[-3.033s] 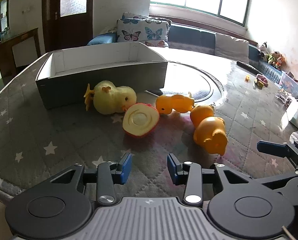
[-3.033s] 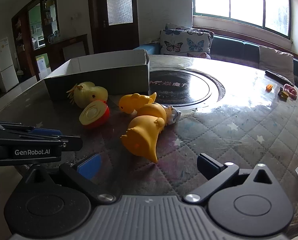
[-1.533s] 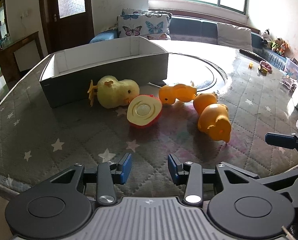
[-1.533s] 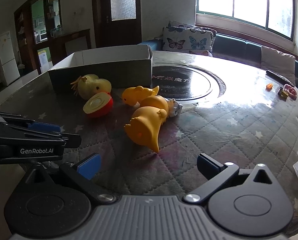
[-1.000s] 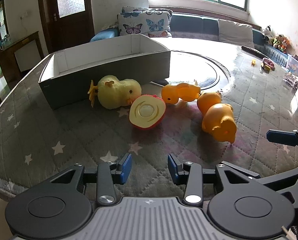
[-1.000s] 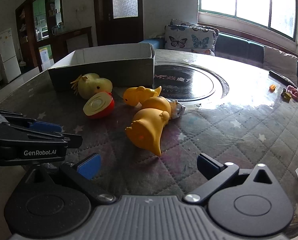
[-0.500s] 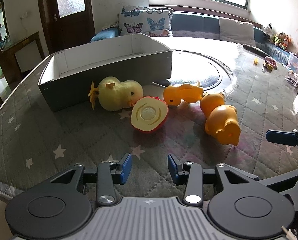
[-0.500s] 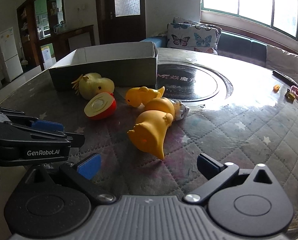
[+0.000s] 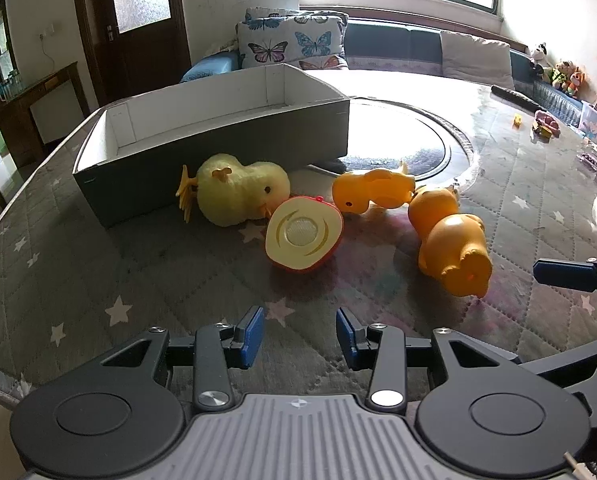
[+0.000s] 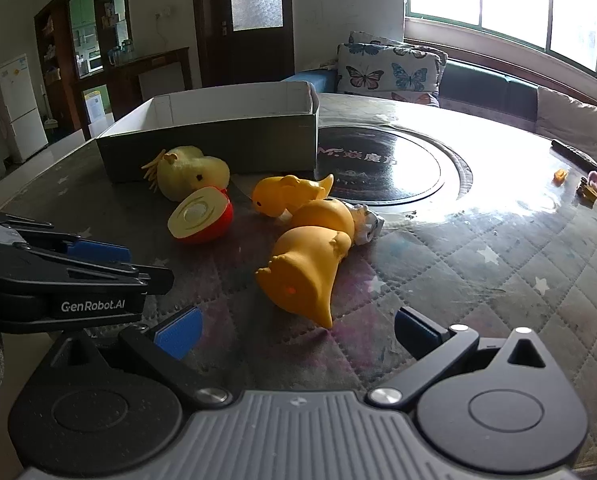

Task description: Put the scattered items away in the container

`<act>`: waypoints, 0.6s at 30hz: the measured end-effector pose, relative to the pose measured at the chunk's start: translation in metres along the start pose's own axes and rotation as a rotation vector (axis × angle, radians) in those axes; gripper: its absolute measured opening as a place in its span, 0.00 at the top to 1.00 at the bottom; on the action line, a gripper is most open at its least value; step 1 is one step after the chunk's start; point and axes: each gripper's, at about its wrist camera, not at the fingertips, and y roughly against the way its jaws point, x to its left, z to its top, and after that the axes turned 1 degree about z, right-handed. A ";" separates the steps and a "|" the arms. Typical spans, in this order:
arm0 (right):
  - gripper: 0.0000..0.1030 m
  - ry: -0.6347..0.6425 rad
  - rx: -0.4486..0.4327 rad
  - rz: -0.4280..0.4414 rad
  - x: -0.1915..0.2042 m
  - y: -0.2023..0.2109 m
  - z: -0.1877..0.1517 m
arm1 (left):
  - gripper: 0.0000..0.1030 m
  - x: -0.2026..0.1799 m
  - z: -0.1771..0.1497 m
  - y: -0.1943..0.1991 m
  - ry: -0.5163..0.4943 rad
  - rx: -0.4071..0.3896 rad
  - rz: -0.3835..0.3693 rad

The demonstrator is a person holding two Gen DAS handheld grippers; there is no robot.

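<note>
My left gripper [image 9: 299, 334]: held low over the quilted table cover [image 9: 98, 280], jaws a modest gap apart, nothing between the blue pads.
My right gripper [image 10: 296, 330]: jaws spread wide, empty, pointed at the large orange duck [image 10: 306, 270]; its blue fingertip shows at the right edge of the left wrist view.
Container: a grey cardboard box [image 9: 218, 148] with a white inside, sitting open on the far left part of the table; no toy shows inside it from here.
Fuzzy yellow chick [image 9: 238, 194]: lying on its side, just in front of the box's near wall.
Toy apple half [image 9: 304, 234]: tilted with its cream cut face toward me, touching the chick's beak.
Small orange duck [image 9: 372, 192]: lying on the cover beside the apple half.
Large orange duck: on its side, nearest my right gripper, its far end against a crumpled wrapper [image 10: 366, 220].
</note>
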 end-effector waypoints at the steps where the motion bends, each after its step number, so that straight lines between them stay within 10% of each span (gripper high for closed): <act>1: 0.00 0.001 0.001 0.001 0.000 -0.001 0.000 | 0.58 0.000 0.000 -0.001 0.000 0.001 0.001; 18: 0.00 0.000 0.017 0.007 -0.001 -0.010 0.007 | 0.58 0.005 0.010 -0.008 0.008 0.008 0.007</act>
